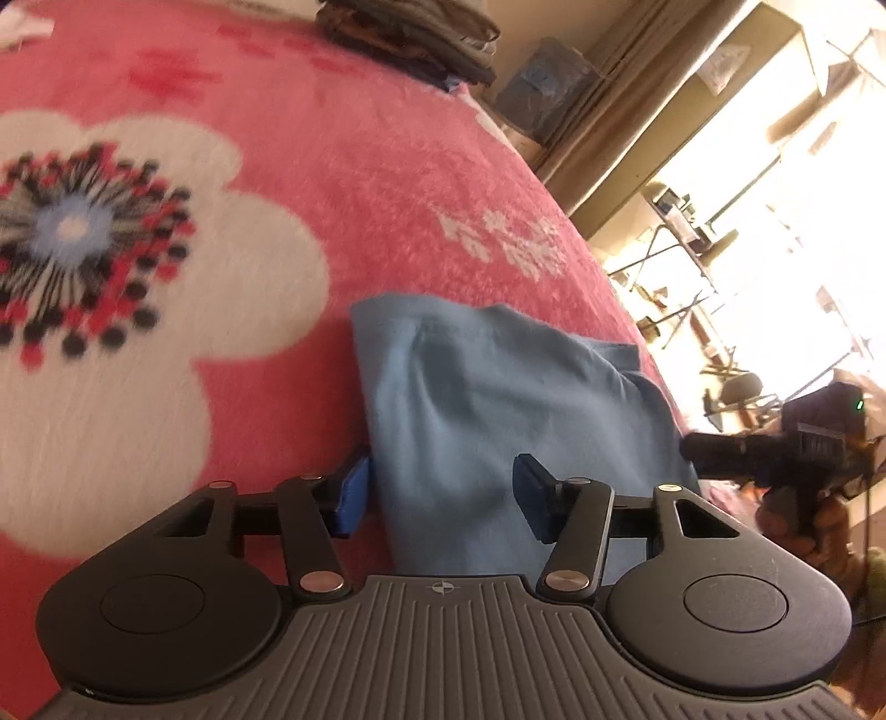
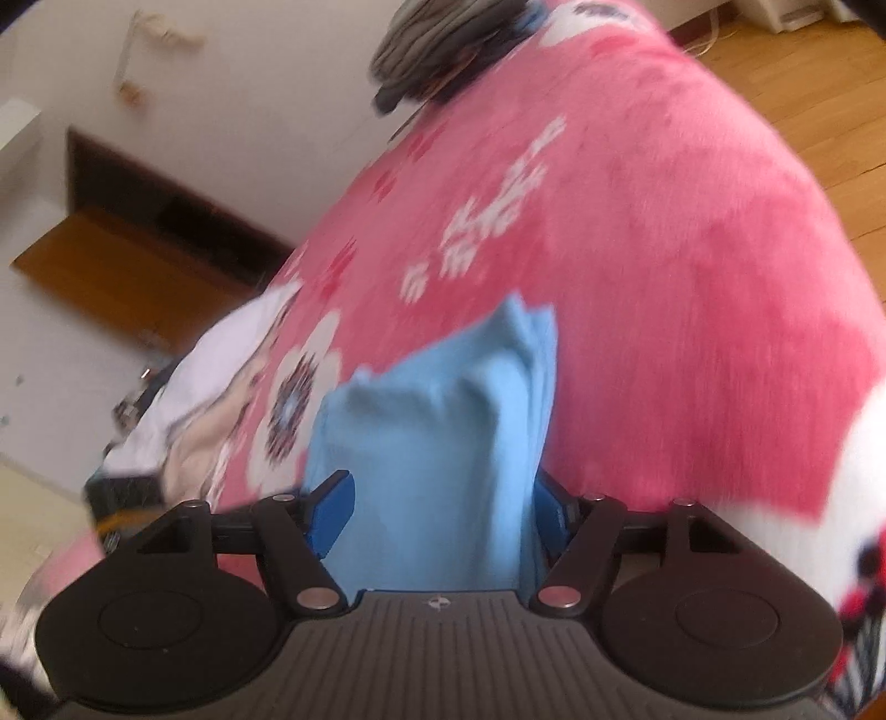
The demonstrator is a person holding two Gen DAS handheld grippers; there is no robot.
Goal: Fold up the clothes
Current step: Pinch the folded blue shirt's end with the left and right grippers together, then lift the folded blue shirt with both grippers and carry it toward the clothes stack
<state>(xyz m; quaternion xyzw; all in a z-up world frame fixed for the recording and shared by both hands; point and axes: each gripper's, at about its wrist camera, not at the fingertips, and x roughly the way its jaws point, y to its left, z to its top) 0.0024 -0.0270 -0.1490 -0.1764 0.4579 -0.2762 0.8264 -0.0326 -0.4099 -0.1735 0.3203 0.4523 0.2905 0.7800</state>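
A folded light blue garment point(image 1: 498, 399) lies on a pink flowered blanket point(image 1: 332, 166). My left gripper point(image 1: 443, 493) is open, its blue pads point(image 1: 354, 493) apart on either side of the garment's near edge. In the right wrist view the same blue garment point(image 2: 432, 454) fills the gap between the pads point(image 2: 332, 509) of my right gripper point(image 2: 443, 515), which stands wide apart around the cloth. The right gripper's black body also shows in the left wrist view point(image 1: 775, 448) at the garment's right side.
A stack of folded dark clothes point(image 1: 410, 39) sits at the far end of the bed, also seen in the right wrist view point(image 2: 443, 50). A white garment point(image 2: 221, 365) lies at the bed's left. The bed edge drops to a wooden floor point(image 2: 803, 111).
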